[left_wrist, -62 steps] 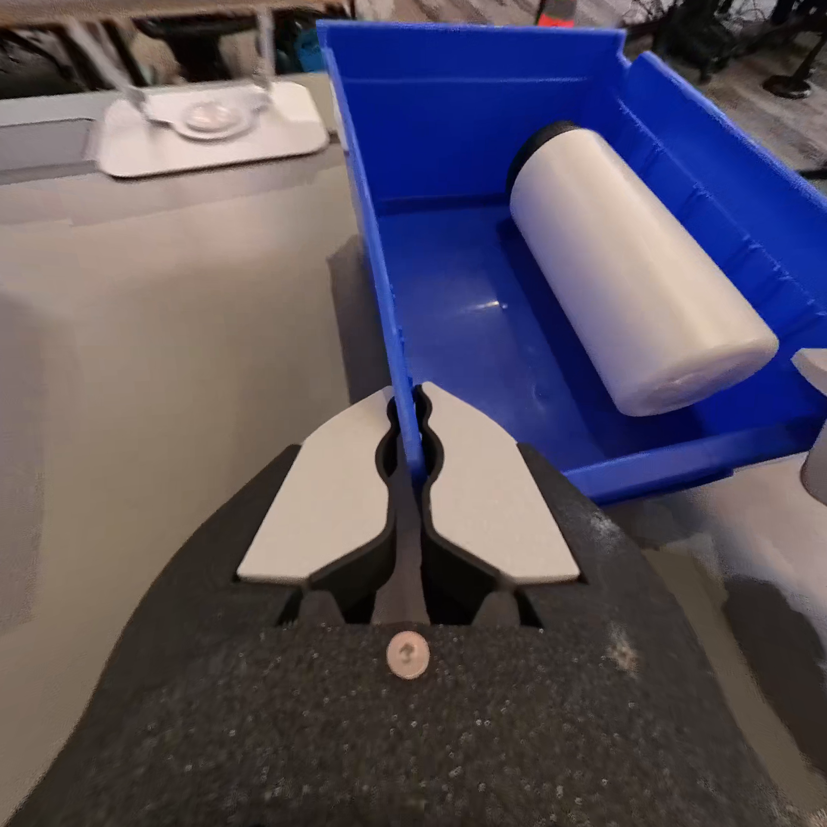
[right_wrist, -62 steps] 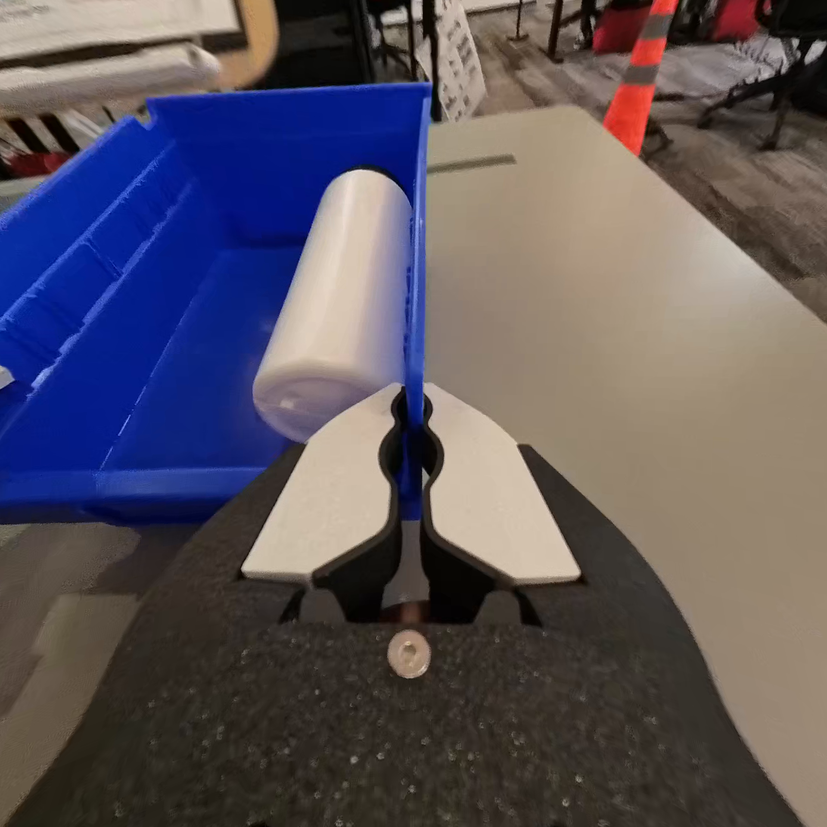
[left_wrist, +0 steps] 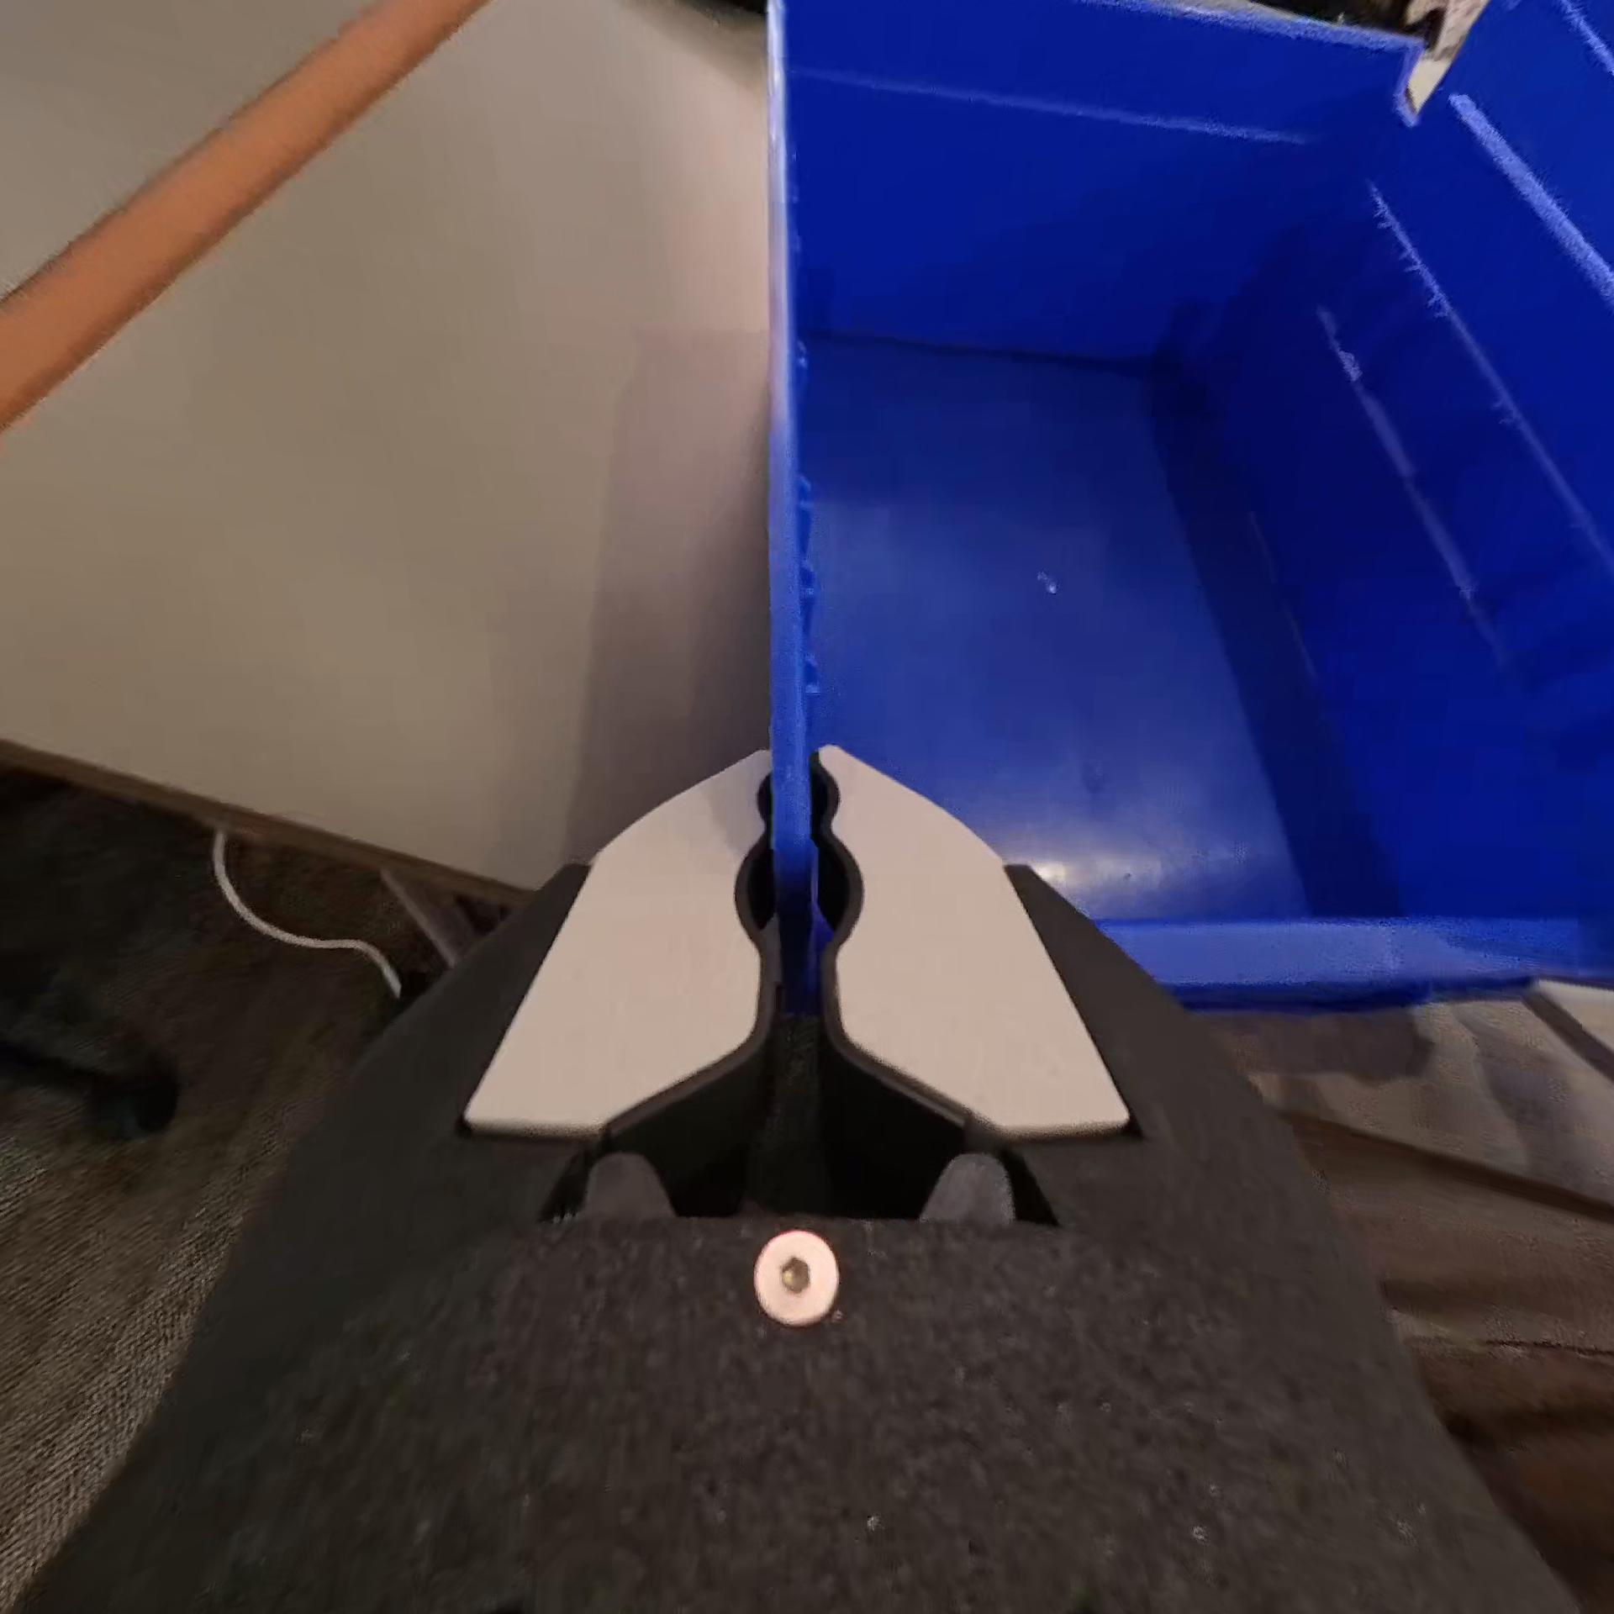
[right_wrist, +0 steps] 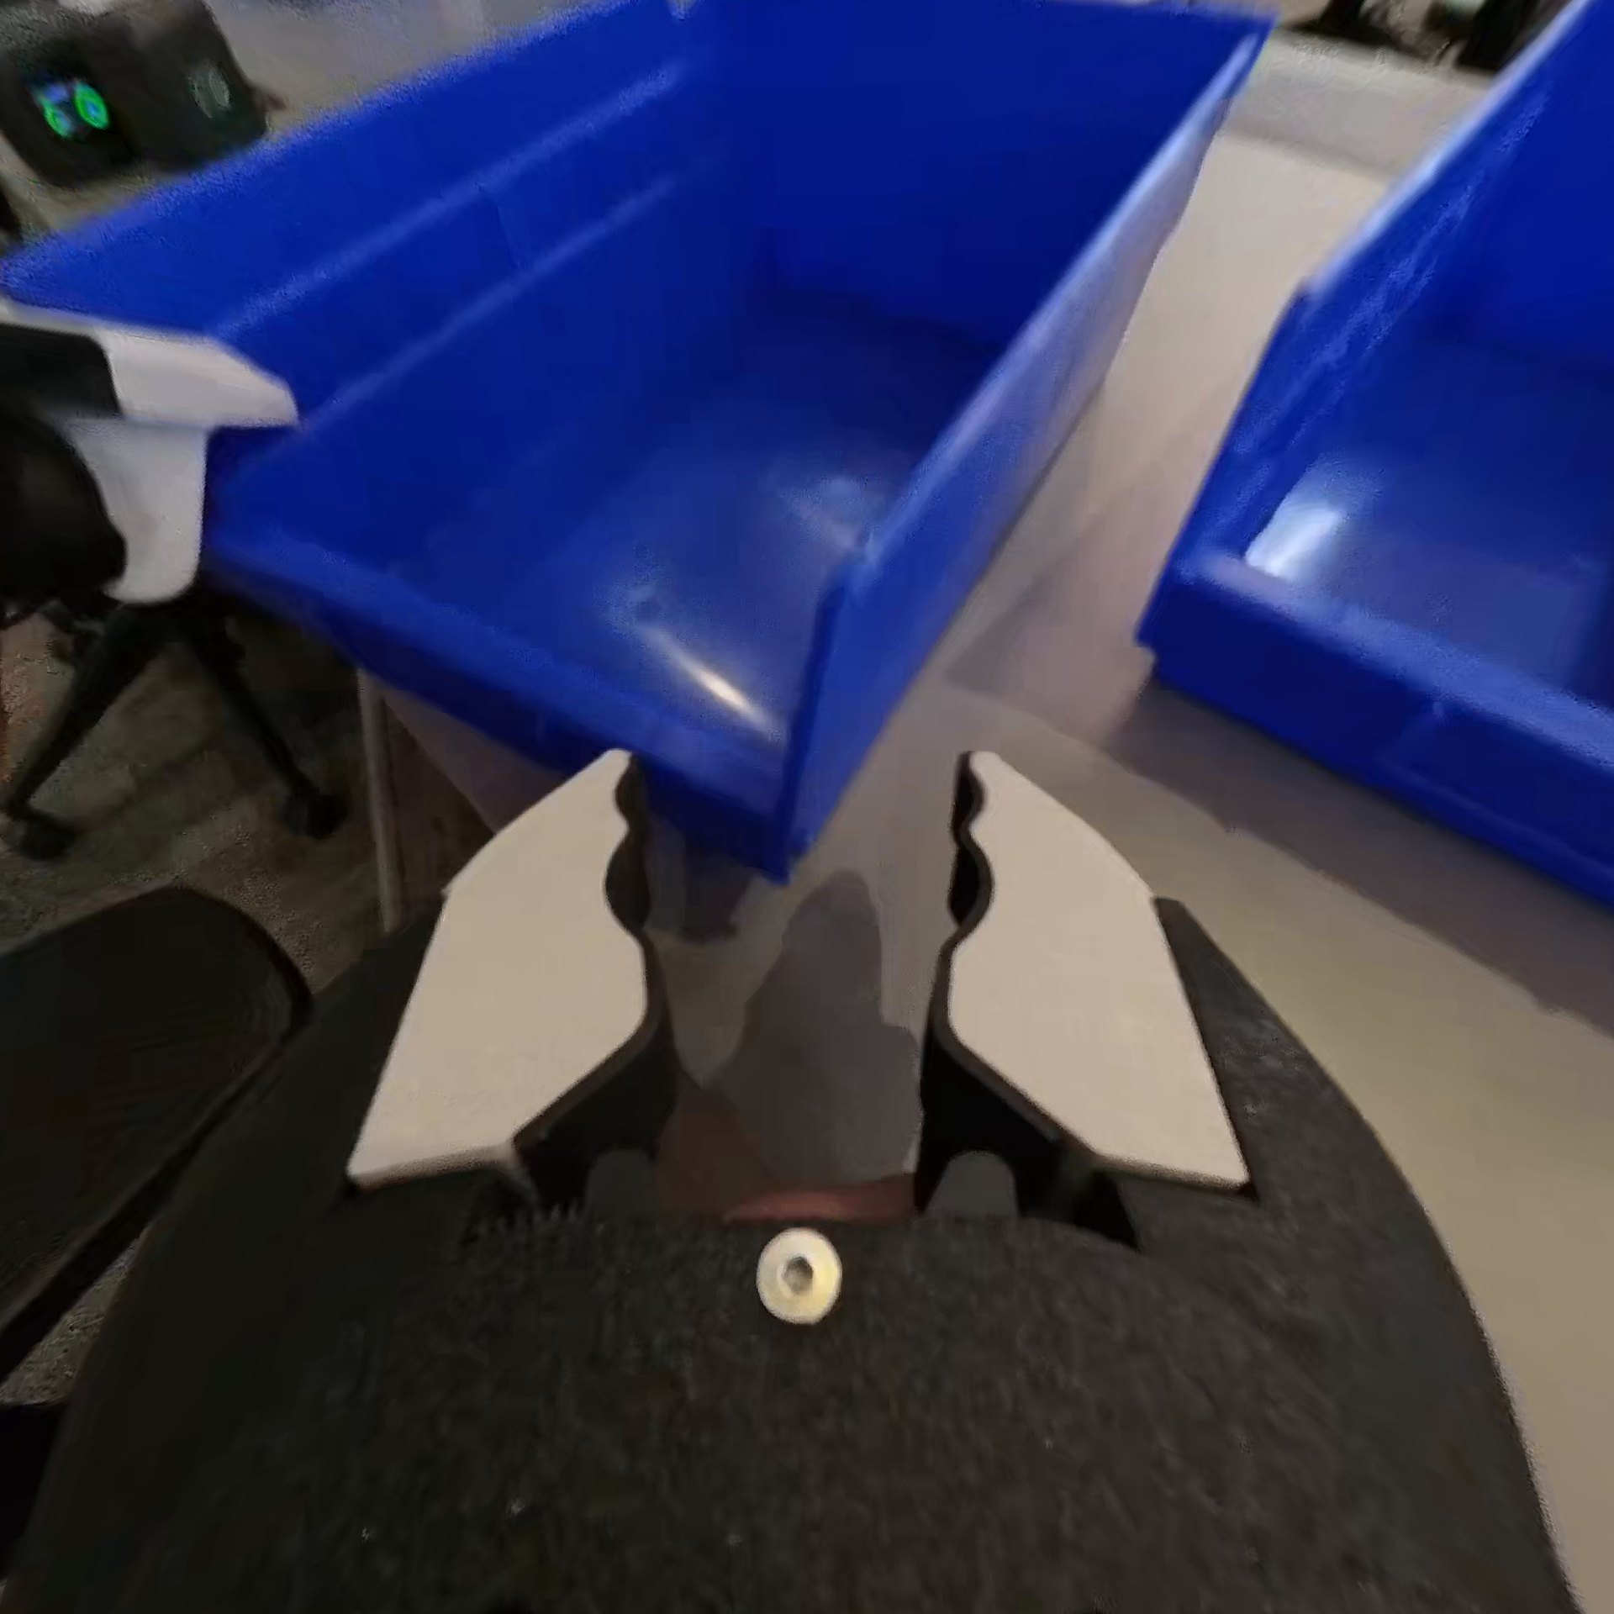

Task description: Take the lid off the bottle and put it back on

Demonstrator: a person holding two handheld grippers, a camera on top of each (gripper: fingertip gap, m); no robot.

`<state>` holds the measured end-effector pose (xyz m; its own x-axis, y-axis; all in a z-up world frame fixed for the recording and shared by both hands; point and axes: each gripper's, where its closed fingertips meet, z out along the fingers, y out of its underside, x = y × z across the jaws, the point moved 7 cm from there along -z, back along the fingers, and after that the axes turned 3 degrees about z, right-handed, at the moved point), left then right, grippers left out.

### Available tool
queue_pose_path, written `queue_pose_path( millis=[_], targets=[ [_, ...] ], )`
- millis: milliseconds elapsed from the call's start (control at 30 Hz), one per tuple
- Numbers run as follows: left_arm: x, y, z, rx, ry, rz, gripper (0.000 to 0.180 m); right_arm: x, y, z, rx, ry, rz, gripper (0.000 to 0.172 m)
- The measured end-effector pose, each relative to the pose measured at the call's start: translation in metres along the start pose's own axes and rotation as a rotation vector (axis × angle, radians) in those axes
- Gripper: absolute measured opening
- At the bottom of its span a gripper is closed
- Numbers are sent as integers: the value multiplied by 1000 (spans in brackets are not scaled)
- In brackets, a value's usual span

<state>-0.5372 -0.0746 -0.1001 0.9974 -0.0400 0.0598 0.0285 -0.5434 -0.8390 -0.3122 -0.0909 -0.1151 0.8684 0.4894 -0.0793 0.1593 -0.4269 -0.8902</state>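
Since a moment ago my right gripper (right_wrist: 795, 786) has let go of the blue bin (right_wrist: 611, 489), jaws apart at its six-o'clock corner, my left gripper (left_wrist: 793, 786) stays clamped on its wall, and the bottle seems gone from inside.

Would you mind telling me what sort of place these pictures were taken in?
Probably an office or lab workspace: blue plastic storage bins on a grey table, carpeted floor, and what looks like a wheeled office chair's legs behind.
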Motion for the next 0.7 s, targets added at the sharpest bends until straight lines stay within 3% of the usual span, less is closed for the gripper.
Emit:
queue_pose_path(
  millis=[33,100,233,333,500,700],
  targets=[
    [0,4,-5,5,1,-17,3,-6,-5,3,24,6,-12,70],
    [1,11,-15,14,12,-42,4,-9,-12,9,55,97,-7,49],
    [-3,18,-29,28,-43,-21,3,-10,-16,6,59,105,55,11],
    [8,13,-44,96,-71,-7,4,-7,-23,-2,64,130,29,7],
    [55,-32,-77,324,-127,129,4,22,-53,-33,202,167,30,6],
    [157,-120,-62,458,22,249,3,110,-118,-104,369,340,20,6]
  ],
)
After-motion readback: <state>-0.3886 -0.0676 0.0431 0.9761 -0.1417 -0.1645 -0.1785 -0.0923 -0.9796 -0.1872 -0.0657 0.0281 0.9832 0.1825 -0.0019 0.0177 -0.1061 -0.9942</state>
